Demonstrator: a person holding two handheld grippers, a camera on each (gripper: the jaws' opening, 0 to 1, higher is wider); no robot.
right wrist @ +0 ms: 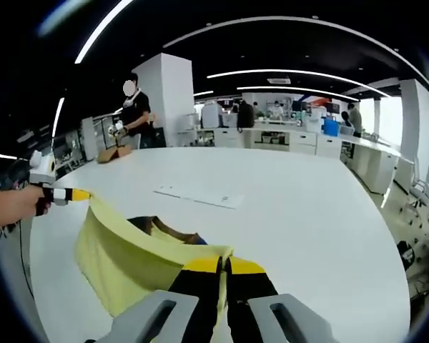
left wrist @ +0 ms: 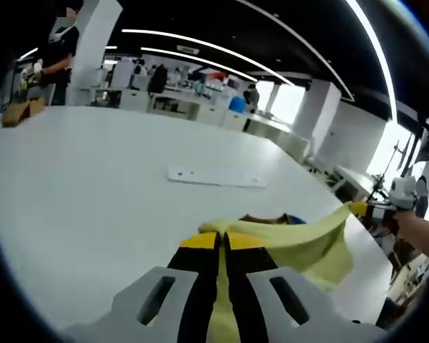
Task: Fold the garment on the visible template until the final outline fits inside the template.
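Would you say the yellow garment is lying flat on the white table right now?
No, the yellow garment hangs stretched between the two grippers, lifted off the white table.

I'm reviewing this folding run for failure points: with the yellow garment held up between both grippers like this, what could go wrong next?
1. The left gripper and right gripper each pinch only an edge of the yellow garment; tension might pull a corner free.
2. The garment hangs slack above the white table, so it may land creased or bunched.
3. The flat white sheet lies farther off, apart from the garment; if it is the template, the fold could end outside it.
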